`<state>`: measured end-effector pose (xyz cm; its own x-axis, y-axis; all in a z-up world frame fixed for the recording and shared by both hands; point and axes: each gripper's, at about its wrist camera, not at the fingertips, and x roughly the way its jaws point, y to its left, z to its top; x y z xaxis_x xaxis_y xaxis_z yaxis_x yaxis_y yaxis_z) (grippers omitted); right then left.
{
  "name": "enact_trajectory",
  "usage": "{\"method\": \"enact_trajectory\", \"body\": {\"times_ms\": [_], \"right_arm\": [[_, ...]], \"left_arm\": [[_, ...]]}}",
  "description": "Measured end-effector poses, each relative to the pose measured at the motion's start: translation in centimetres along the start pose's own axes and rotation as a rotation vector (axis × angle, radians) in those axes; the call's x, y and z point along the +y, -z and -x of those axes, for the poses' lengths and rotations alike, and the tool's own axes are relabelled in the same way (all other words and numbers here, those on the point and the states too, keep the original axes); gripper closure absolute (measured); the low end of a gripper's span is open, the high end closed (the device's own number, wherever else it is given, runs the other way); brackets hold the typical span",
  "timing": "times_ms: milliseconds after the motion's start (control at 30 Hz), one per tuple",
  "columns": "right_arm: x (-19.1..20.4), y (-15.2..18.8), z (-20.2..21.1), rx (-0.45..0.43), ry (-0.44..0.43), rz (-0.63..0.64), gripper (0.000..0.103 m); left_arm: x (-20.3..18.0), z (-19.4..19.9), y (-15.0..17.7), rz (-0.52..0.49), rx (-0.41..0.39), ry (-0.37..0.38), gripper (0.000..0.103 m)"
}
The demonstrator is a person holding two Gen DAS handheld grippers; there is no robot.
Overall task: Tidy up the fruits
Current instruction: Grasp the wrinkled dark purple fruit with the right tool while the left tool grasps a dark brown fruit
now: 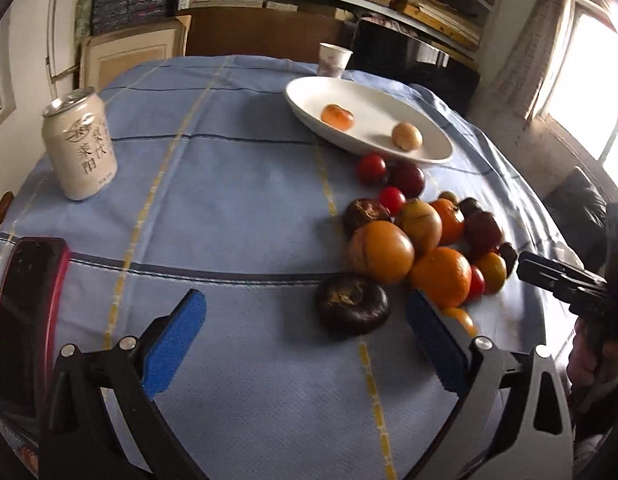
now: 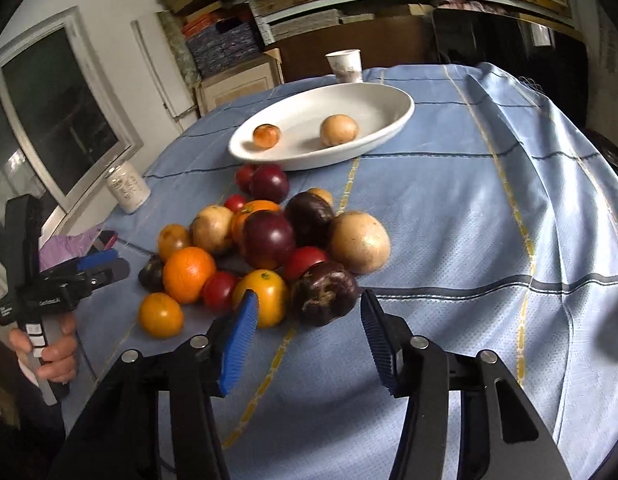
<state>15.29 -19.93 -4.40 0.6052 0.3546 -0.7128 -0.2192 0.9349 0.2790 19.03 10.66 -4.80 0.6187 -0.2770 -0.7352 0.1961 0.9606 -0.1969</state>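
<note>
dark fruit [image 1: 352, 309] between left fingers [image 1: 439, 346], seemingly untouched

Fruit pile on clothed table, dish behind it, can off to the left.

An oval dish [image 2: 393, 120] is set behind the fruit pile [image 2: 265, 248] on the tablecloth [image 2: 469, 240]; two fruits are held in it, a small persimmon [image 2: 266, 135] to the left and a round pale fruit [image 2: 338, 130] to the right, apart from each other. A paper cup [image 2: 344, 65] is placed just behind the dish, near the table's far edge. A drink can [image 1: 80, 145] is stood upright well left of the pile. A phone [image 1: 25, 320] is laid at the near left edge. One wrinkled fruit [image 1: 352, 305] is lying just before the pile.
</note>
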Motion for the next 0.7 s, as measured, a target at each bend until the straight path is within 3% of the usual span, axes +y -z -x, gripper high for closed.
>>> {"method": "enact_trajectory", "body": {"times_ms": [400,700], "right_arm": [[-1.0,-0.3,-1.7,0.045,-0.006,-0.047,0.054],[-1.6,-0.4,-1.9,0.049,-0.029,-0.068,0.054]], "left_arm": [[-1.3,-0.5,0.7,-0.067,0.018,-0.032,0.005],[-0.5,-0.8,0.6,-0.019,0.034,-0.028,0.005]]}}
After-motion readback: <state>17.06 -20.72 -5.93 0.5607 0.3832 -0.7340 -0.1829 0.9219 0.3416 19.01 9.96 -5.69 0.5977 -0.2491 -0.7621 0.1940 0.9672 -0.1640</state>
